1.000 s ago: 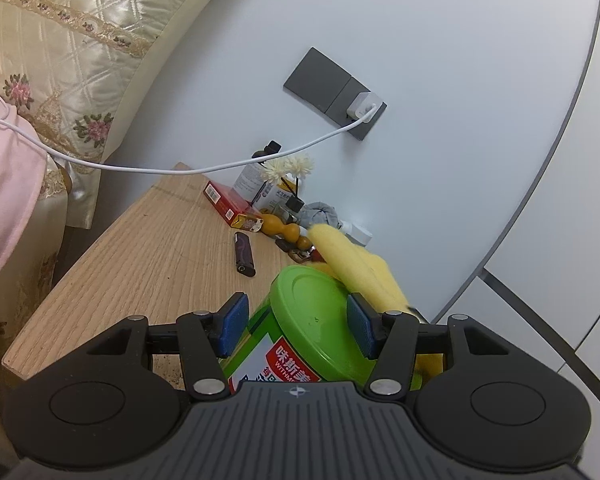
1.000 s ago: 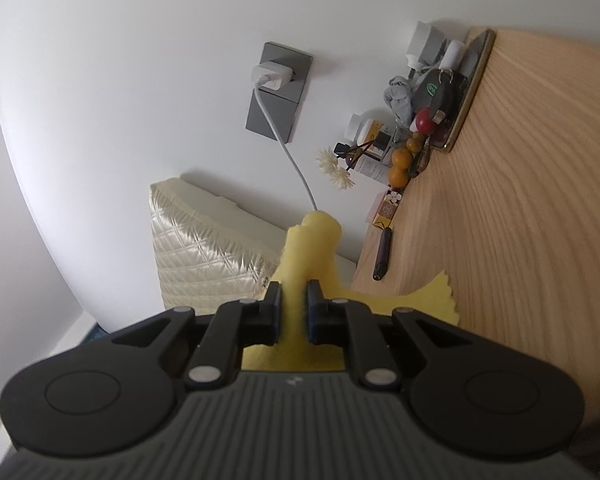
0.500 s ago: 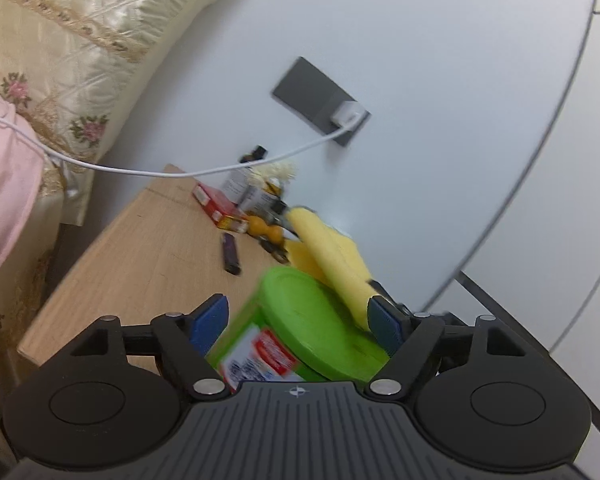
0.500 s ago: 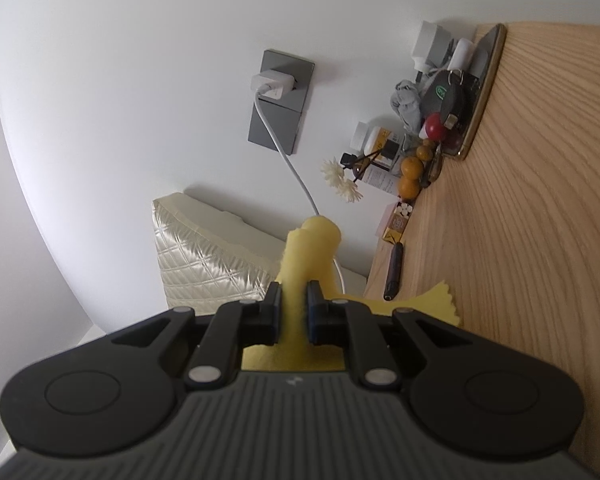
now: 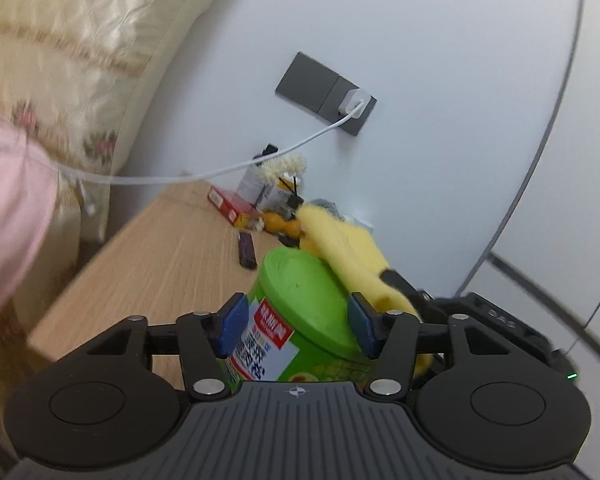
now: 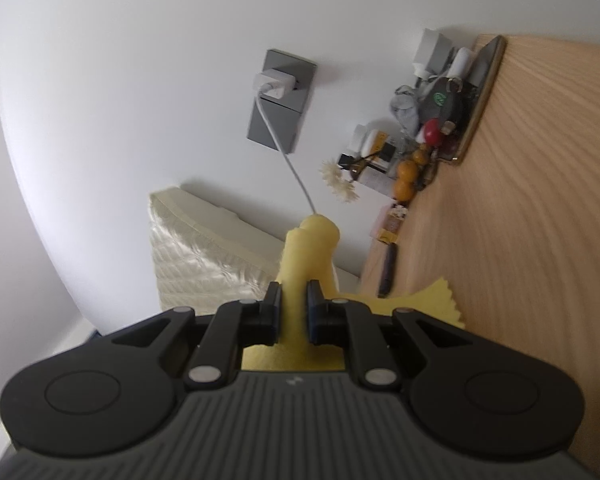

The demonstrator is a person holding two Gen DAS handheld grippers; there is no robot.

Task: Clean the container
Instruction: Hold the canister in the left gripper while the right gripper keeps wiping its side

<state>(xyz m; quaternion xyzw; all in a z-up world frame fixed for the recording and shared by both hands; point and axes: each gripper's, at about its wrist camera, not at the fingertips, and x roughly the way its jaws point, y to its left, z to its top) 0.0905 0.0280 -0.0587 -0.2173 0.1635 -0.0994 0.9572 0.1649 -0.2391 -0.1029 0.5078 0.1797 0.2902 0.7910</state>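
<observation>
**Kid:** What is the left claw [image 5: 296,330] doing?

**Helper:** Its two blue pads sit tight on the sides of a green tub [image 5: 300,320]. The tub is stuck right between them, tipped over a bit, with its round green lid facing up and away. A red and white label shows on the side by the left pad.

**Kid:** And the other claw?

**Helper:** The right claw [image 6: 294,312] is squeezed almost all the way closed. It pinches a yellow cloth [image 6: 310,256]. The cloth pokes out past the tips in a soft roll, and some of it hangs down under the claw.

**Kid:** Where is the cloth next to the tub?

**Helper:** From the left claw's camera, the cloth lies on the right edge of the lid, just past the right pad. The right claw comes in from that side.

**Kid:** What is past the tub?

**Helper:** A wooden table [image 5: 172,252]. A small dark stick-like thing [image 5: 247,249] lies on it just past the tub. Farther on there is a red box [image 5: 232,204], some little orange balls [image 5: 278,222], and a white fluffy flower [image 5: 284,166].

**Kid:** And even farther?

**Helper:** A white wall with a gray plug plate [image 5: 326,99]. A white wire [image 5: 220,172] runs from it off to the left. Far left is a shiny cream pillow [image 5: 80,60] and something pink [image 5: 12,216], all blurry.
</observation>
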